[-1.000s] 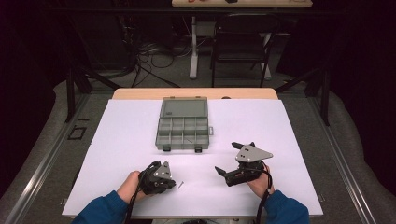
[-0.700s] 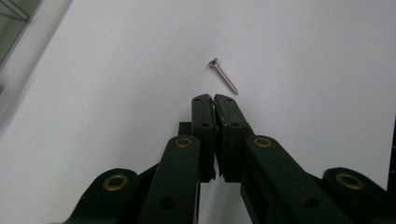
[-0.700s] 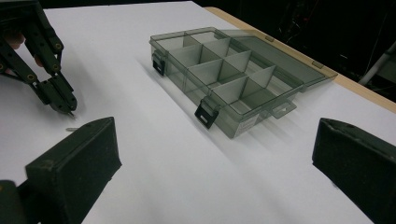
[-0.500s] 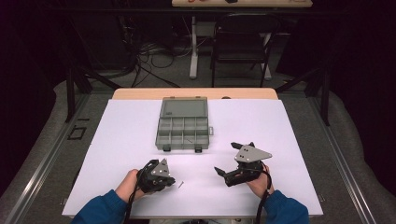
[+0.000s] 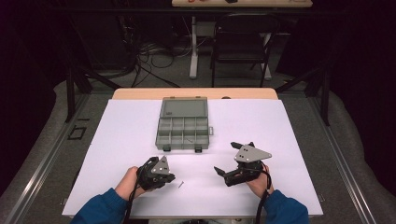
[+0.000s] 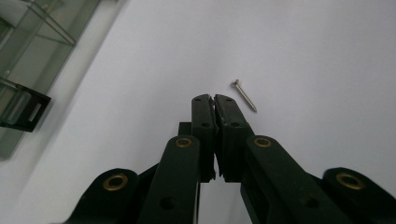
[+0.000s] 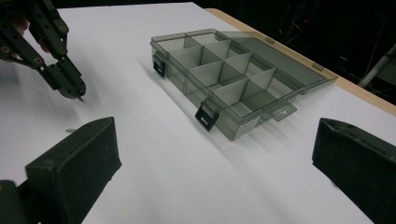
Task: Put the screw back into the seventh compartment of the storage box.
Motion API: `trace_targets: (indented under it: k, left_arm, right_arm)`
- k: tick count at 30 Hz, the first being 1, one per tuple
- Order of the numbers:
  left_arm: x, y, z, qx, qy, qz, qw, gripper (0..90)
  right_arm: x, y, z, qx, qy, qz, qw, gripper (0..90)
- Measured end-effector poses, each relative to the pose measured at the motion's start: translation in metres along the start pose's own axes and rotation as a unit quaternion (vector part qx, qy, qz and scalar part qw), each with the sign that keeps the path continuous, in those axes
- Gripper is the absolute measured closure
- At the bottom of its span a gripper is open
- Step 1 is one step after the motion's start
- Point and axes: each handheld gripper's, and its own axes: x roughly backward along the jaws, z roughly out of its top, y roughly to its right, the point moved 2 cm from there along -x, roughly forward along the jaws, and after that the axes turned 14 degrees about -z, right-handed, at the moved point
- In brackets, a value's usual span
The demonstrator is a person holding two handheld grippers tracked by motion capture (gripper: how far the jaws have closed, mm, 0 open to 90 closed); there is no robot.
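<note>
Left gripper (image 6: 214, 99): jaws are sitting pressed together near the front edge of the table; a tiny sliver is poking from the tips (too small to say whether it is a second screw or nothing at all).

Screw (image 6: 243, 95): lying loose on the white table cover (image 5: 130, 135), just beside the left gripper's closed tips and pointing away from them; not held. In the high view the screw (image 5: 181, 184) is showing between the two hands, closer to the left one.

Right gripper (image 7: 210, 154): jaws are standing wide apart and gripping nothing, hovering low and looking toward the box.

Box (image 5: 183, 130): grey, clear plastic, lid lying open toward the far side, compartments looking mostly empty (one may be holding a small item); well apart from the screw.

Step in hand: by my reading, the left gripper is lining up on the loose screw, with the pickup not yet done.

Next move calls for: opening the left jaws a little, straddling the thin shank, closing on it without flicking it away, then carrying it over to a compartment.
</note>
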Motion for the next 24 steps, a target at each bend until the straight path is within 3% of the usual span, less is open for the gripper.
trace_targets:
  k: [24]
  left_arm:
    - [0.005, -0.017, 0.017, -0.001, 0.013, 0.025, 0.9996, 87.5]
  right_arm:
    - [-0.002, 0.000, 0.000, 0.008, -0.001, -0.005, 1.0000, 0.0]
